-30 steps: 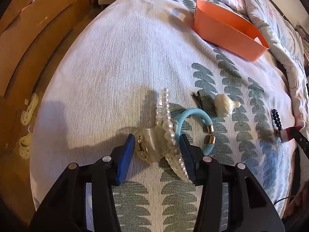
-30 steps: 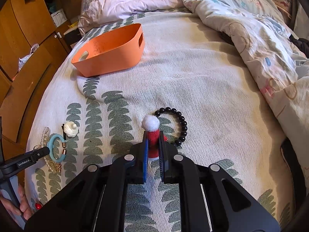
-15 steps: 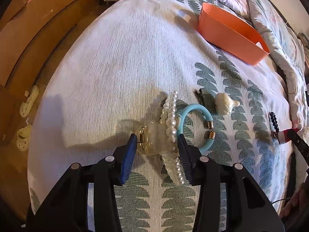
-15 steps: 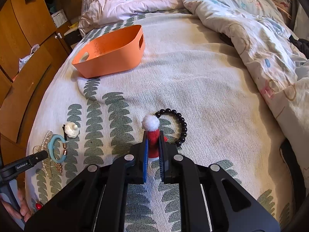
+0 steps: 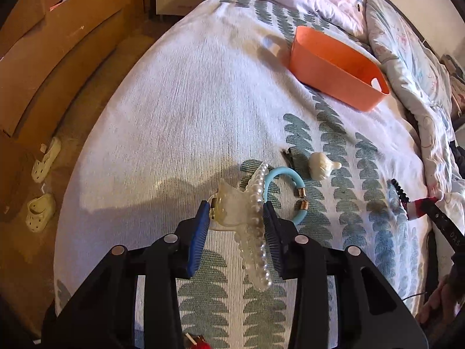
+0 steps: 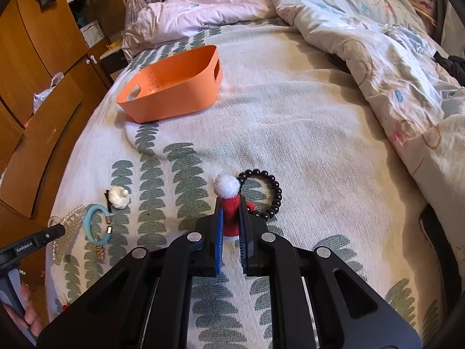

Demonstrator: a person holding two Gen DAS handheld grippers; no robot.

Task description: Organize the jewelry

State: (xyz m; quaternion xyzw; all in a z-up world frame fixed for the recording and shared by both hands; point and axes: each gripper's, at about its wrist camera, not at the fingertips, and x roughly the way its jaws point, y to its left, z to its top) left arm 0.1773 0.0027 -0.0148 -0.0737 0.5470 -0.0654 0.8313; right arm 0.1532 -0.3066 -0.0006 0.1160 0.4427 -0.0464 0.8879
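Observation:
My left gripper [image 5: 236,208] is shut on a clear hair claw edged with pearls [image 5: 247,218] and holds it just above the bedspread. A light blue bracelet [image 5: 286,177] lies just right of it, then a cream shell-shaped clip [image 5: 319,165] and a small black clip [image 5: 289,157]. My right gripper [image 6: 231,206] is shut on a red ornament with a white pompom [image 6: 228,195]; a black bead bracelet [image 6: 267,192] lies against it. The orange basket [image 5: 334,69] stands far ahead, also in the right wrist view [image 6: 171,87].
A rumpled duvet [image 6: 377,43] covers the right side of the bed. Wooden cabinets [image 6: 37,58] and the floor with white clogs [image 5: 43,160] lie off the left edge. A gold chain [image 6: 100,251] lies near the blue bracelet. A small red item [image 5: 200,344] sits at the near edge.
My left gripper closed on the pearl hair claw and lifted it a little, tilting it. The right gripper stayed still, holding the red ornament.

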